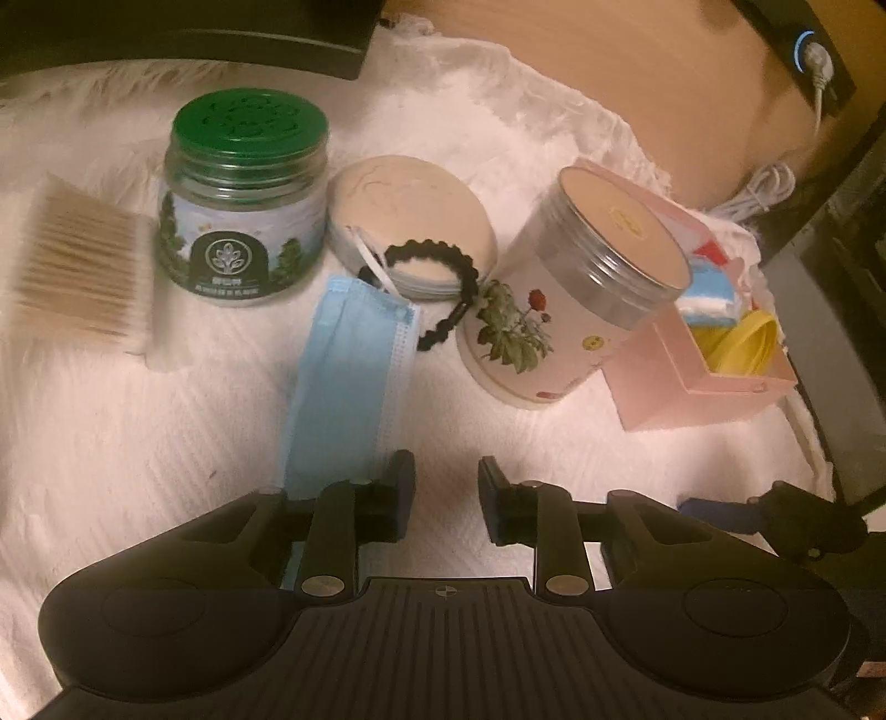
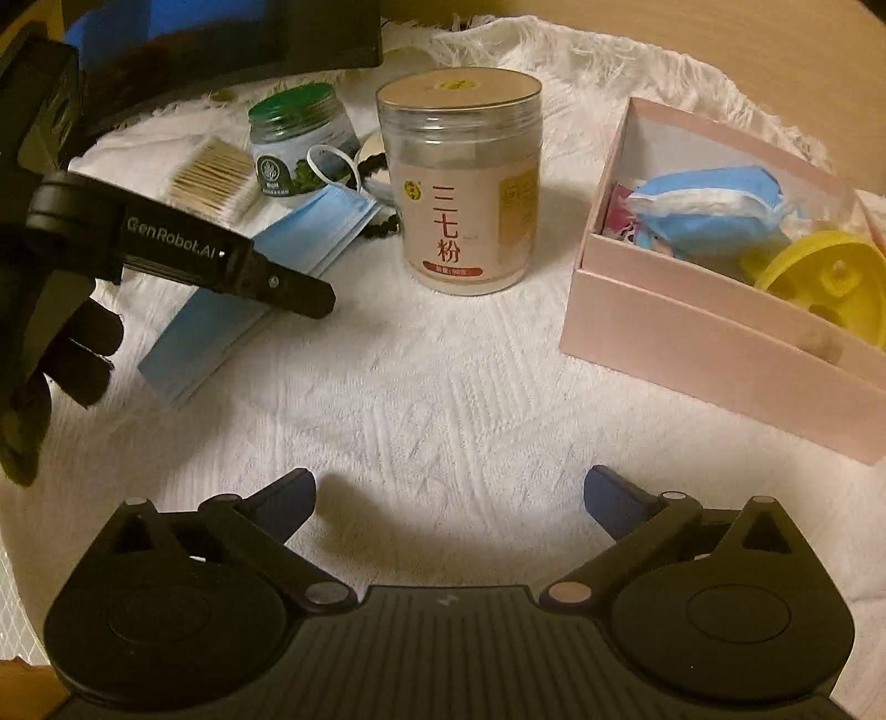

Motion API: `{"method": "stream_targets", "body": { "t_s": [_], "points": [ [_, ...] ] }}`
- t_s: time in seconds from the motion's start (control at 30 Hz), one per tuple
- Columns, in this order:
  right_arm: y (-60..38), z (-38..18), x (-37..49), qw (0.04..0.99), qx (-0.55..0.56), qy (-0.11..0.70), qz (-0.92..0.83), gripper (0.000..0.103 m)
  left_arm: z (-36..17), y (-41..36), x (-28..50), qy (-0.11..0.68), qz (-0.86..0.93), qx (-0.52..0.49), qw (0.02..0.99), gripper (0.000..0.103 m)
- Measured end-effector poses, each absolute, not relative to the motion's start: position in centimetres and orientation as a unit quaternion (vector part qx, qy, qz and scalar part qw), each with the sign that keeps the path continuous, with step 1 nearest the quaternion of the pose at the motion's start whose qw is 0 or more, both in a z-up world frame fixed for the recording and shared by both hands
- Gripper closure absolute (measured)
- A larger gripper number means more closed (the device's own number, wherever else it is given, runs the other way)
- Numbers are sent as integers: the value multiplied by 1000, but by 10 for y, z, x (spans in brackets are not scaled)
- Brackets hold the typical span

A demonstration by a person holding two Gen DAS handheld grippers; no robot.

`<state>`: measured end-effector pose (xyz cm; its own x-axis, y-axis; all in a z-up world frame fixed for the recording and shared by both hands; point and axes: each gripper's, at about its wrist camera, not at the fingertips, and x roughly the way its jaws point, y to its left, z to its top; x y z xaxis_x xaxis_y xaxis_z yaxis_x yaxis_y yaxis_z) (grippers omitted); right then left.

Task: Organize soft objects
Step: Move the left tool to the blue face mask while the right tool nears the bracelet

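A folded blue face mask (image 1: 351, 382) lies flat on the white cloth (image 1: 166, 432), its near end just left of my left gripper (image 1: 446, 487), which is open and empty above the cloth. The mask also shows in the right wrist view (image 2: 260, 293), under the left gripper's finger (image 2: 288, 288). A black beaded hair tie (image 1: 443, 293) lies against a round tin (image 1: 410, 221). A pink box (image 2: 709, 332) at the right holds another blue mask (image 2: 714, 199) and a yellow lid (image 2: 830, 282). My right gripper (image 2: 448, 498) is wide open and empty over bare cloth.
A green-lidded jar (image 1: 241, 205), a pack of cotton swabs (image 1: 83, 266) and a tall clear jar with a flower label (image 1: 576, 288) stand on the cloth. A dark monitor base (image 2: 221, 39) is behind. A wooden desk (image 1: 609, 66) and white cable (image 1: 764, 188) lie beyond.
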<state>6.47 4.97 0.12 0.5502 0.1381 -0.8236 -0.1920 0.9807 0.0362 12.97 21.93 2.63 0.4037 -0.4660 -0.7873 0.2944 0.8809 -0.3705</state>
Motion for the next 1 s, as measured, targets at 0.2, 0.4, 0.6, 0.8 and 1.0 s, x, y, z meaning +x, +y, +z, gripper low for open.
{"method": "stream_targets", "body": {
  "t_s": [0.2,0.4,0.6,0.8,1.0],
  "points": [
    [55,1,66,876,-41,473,89,0,26,215,124,483,-221,-68,844,82],
    [57,7,61,875,-66,466,108,9,28,213,115,462,-208,-42,861,90],
    [52,30,61,895,-70,428,104,9,38,219,109,425,-190,-15,885,87],
    [49,48,64,905,-81,403,110,9,54,233,105,401,-176,-8,899,86],
    [46,49,66,905,-78,404,112,9,58,255,111,405,-149,-43,901,86]
  ]
}}
